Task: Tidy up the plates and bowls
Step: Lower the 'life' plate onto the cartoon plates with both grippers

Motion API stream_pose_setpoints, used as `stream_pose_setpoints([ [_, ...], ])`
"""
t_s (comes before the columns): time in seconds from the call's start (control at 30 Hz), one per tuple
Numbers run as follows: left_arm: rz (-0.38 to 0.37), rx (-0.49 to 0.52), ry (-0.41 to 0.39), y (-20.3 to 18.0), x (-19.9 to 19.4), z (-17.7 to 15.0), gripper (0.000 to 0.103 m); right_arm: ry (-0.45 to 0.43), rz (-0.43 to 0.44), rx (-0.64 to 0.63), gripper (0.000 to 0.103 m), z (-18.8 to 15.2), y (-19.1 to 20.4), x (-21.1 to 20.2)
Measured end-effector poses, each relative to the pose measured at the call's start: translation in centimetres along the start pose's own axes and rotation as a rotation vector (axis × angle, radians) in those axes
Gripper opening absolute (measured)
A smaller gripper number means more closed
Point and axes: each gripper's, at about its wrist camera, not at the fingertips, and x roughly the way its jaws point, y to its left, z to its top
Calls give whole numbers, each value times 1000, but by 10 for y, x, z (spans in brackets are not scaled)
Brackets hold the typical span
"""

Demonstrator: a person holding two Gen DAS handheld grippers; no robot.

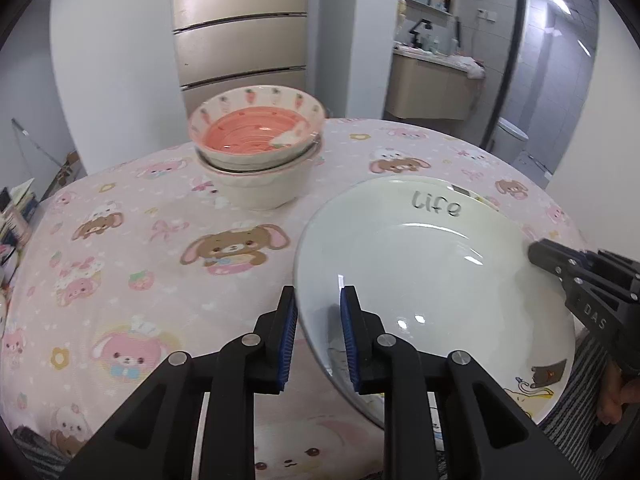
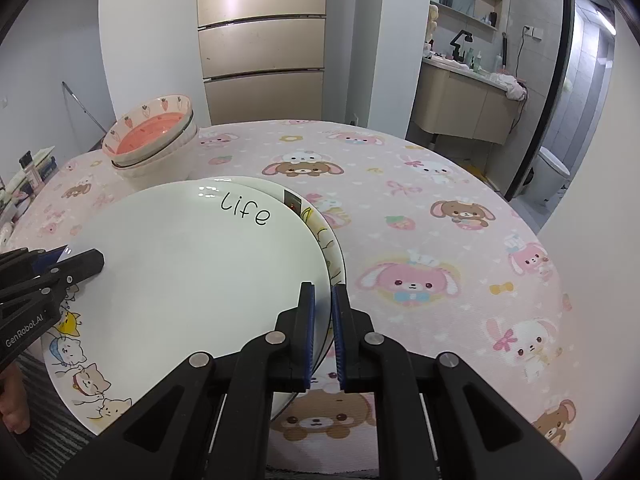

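Observation:
A white plate with "life" written on it (image 1: 432, 264) (image 2: 192, 264) lies on top of a second plate with cartoon cats (image 2: 80, 364) on the pink tablecloth. My left gripper (image 1: 319, 312) has its jaws around the top plate's left rim, with a small gap showing. My right gripper (image 2: 323, 312) is shut on the plates' right rim; it also shows in the left wrist view (image 1: 538, 254). A stack of bowls (image 1: 256, 148) (image 2: 154, 140), the top one orange inside with a carrot rim, stands farther back on the table.
The round table (image 2: 440, 240) with a pink bunny cloth extends to the right. A beige fridge (image 2: 262, 40) stands behind it. Books and small items (image 2: 28, 176) sit at the left edge. A bathroom doorway (image 2: 480, 80) is at the back right.

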Motion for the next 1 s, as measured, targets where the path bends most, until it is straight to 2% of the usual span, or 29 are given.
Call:
stream_pose_setpoints([
  [0.13,-28,-40,-9,8,-9,1,21,1,4,3,8,0,-2,0],
  [0.2,-28,-29,-13,7,-11,0,12,2,3,2,8,0,-1,0],
  [0.37,11,31,-34,-3,-9,-1,12,2,-6,10,8,1,-4,1],
  [1.0,6,57,-50,-7,2,-5,12,0,-9,37,9,2,-11,2],
])
